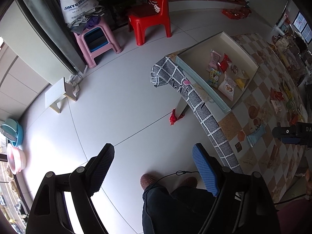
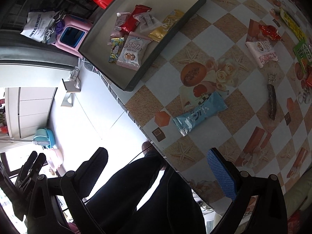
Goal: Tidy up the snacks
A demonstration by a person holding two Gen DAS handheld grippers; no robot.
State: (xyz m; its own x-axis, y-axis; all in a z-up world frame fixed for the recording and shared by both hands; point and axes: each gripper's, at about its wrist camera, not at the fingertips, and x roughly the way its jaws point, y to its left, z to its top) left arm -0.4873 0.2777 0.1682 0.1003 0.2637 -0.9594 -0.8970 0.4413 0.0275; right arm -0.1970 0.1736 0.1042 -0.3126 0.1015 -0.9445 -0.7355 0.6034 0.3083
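Pointing steeply down, both claws are held wide with nothing between the pads. The left claw (image 1: 154,167) is seen over bare floor (image 1: 109,105), beside the bench edge; its black pad (image 1: 102,167) and blue pad (image 1: 205,172) are well apart. The right claw (image 2: 162,172) is held over the near bench edge, jaws wide and empty, above the person's dark trouser legs (image 2: 156,191).

The bench (image 2: 234,105) is covered by a checked cloth printed with fruit and starfish. A shallow box (image 2: 195,5) is set at the far left corner of the bench. Several snacks lie inside it: a pink "Crispy Cranberry" pack (image 2: 133,51), a small cartoon candy pack (image 2: 116,49) touching its left side, a red pack (image 2: 133,19), a clear-wrapped item (image 2: 147,21), and a yellow pack (image 2: 165,26).

Outside the box, loose on the cloth: a blue snack pack (image 2: 199,114) nearest the right claw, a dark stick-shaped snack (image 2: 271,100) to its right, a pink-white pack (image 2: 262,52) farther off, a red wrapper (image 2: 270,32) just beyond that, and green (image 2: 304,55) and yellow packs (image 2: 292,24) at the far right edge.

In the left wrist view the same box (image 1: 243,52) is seen far right, and the right claw's body (image 1: 292,134) shows at the right edge. A red chair (image 1: 154,17) and a pink stool (image 1: 97,41) stand on the floor beyond.
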